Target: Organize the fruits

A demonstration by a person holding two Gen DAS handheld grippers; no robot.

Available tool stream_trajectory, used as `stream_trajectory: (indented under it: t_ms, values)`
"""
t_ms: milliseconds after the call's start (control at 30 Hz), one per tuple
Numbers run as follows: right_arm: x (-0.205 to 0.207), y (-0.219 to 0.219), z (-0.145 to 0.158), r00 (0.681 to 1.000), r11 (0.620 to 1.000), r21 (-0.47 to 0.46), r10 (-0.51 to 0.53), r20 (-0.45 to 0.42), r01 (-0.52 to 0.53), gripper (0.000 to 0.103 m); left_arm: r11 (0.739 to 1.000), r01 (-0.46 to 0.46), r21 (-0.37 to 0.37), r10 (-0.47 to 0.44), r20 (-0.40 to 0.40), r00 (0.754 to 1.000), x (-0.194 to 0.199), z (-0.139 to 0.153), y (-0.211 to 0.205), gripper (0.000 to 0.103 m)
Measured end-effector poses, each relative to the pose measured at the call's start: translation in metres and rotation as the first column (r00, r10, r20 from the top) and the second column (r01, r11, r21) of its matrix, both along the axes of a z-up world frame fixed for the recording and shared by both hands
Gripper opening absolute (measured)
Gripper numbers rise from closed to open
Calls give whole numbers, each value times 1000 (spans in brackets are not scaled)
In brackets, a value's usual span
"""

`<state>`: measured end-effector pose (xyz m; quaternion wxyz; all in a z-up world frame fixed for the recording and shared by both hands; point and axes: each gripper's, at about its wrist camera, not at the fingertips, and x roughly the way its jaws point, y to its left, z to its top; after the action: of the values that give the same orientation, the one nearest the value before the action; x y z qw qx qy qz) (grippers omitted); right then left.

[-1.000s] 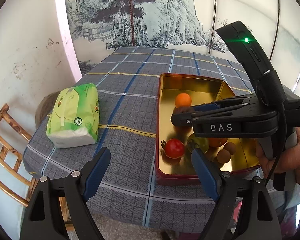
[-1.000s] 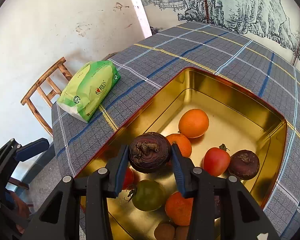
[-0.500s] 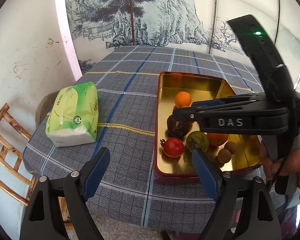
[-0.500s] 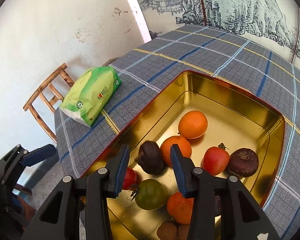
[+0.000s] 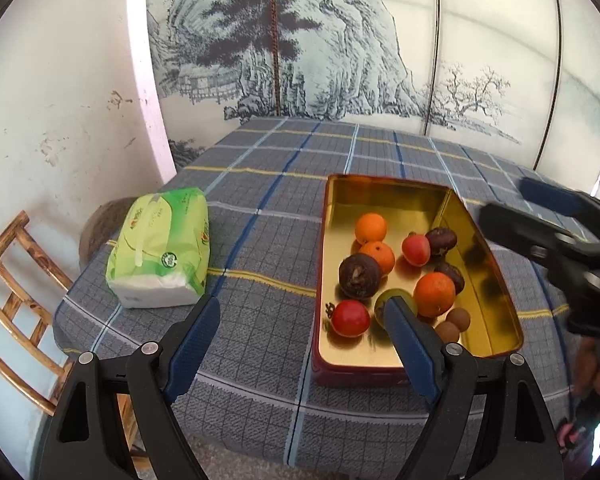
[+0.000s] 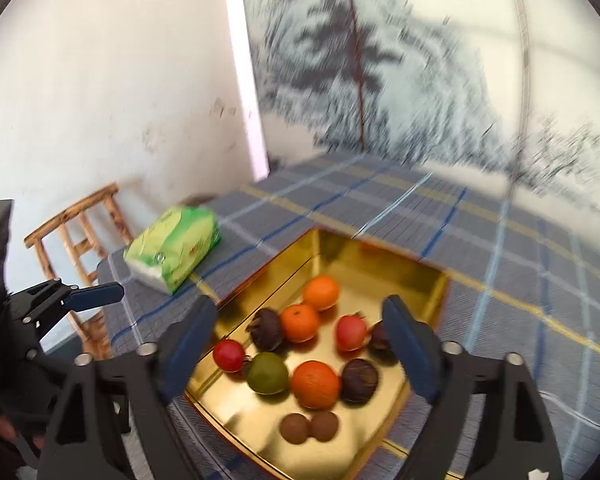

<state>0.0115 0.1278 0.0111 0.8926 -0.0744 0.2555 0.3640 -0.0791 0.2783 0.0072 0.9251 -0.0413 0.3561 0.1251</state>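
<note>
Both tools, left tool [image 5: 300, 320] and right tool [image 6: 300, 328], hung wide open, empty. Tomatoes [image 6: 229, 355] in tin [image 5: 496, 276] probably soft; pinch gently across middle.

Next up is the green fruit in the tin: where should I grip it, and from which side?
Grip the green fruit across its round middle, coming straight down from above with the right gripper, which hangs open over the tin. The red tomato and an orange crowd its two sides, so set the fingers in the freer near-far line.
</note>
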Motion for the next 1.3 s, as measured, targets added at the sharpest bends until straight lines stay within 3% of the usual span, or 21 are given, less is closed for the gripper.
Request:
stream_trajectory:
  t_ms: [200,300,467,867,1300]
  values:
    - [-24,-31,18,989,995,45,-95,110,90,100,997,-57,45,54,73,996,-8,17,-5,87]
    - [-30,-40,20,986,993,51,-111,126,106,100,994,-90,64,83,110,990,-14,26,-6,98]
    - [-38,-50,19,985,993,48,-116,127,111,100,995,-94,40,87,157,984,-23,41,-6,101]
    - [-50,-64,21,983,991,59,-127,134,120,101,994,-55,91,34,225,974,-33,65,-29,101]
    - [-55,-70,25,978,987,81,-148,148,138,102,994,-38,103,14,221,975,-33,69,-41,101]
